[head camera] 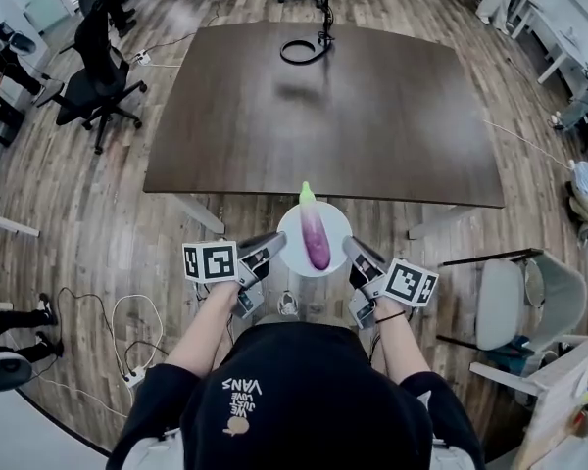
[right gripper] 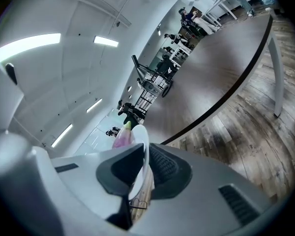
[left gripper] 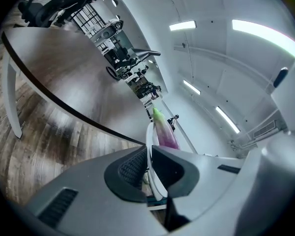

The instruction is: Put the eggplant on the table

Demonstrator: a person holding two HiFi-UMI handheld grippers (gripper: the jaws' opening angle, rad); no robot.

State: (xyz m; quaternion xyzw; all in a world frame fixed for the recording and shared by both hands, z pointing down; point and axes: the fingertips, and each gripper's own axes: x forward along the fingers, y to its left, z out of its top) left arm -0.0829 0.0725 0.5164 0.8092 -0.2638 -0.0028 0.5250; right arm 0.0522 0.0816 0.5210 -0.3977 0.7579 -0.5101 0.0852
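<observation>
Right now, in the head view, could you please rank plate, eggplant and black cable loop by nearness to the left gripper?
1. plate: left rim clamped by the left gripper.
2. eggplant: lying mid-plate.
3. black cable loop: far end of the table.

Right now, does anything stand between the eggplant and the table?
Nothing visible does. The eggplant lies on a plate just short of the table, whose near edge is bare; a black cable loop sits only at the far side.
</observation>
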